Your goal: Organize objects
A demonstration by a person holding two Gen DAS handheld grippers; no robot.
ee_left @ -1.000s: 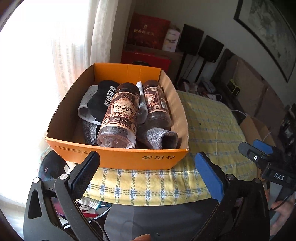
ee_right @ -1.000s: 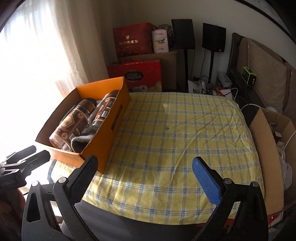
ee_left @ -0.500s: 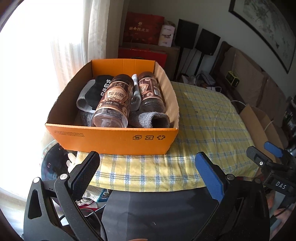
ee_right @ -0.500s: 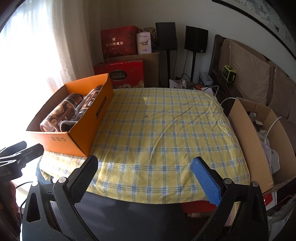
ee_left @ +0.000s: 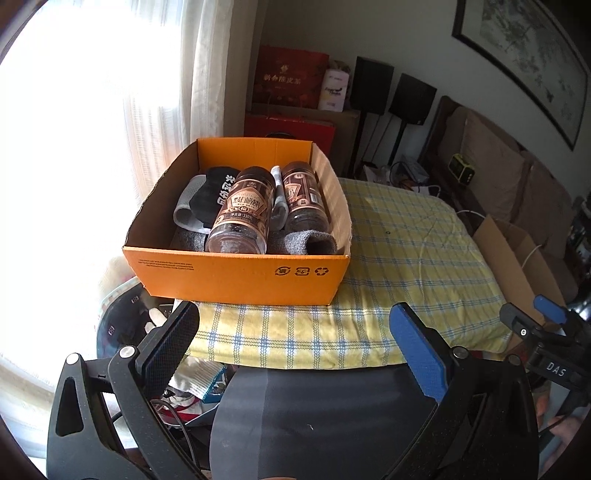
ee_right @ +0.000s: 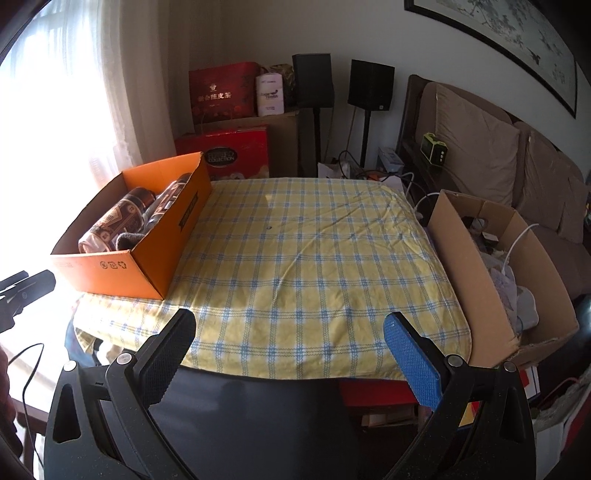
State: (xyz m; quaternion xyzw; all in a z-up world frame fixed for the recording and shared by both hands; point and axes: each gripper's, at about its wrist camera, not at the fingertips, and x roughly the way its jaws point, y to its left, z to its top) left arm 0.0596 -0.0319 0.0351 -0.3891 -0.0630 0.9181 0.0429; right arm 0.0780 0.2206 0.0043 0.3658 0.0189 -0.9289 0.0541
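Both views pulled back from orange box since second ago; jars packed inside; left hand-held gripper and right hand-held gripper held wide, empty; box at 10 o'clock of right view; sorting judged finished.

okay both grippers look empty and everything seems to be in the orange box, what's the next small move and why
Probably pull both grippers back and stop. The left gripper and right gripper are open and empty, the two brown-labelled jars and grey socks lie inside the orange cardboard box, and the yellow checked cloth shows nothing loose.

We are in a home living room: cushioned sofa, curtained window, speakers, framed painting.
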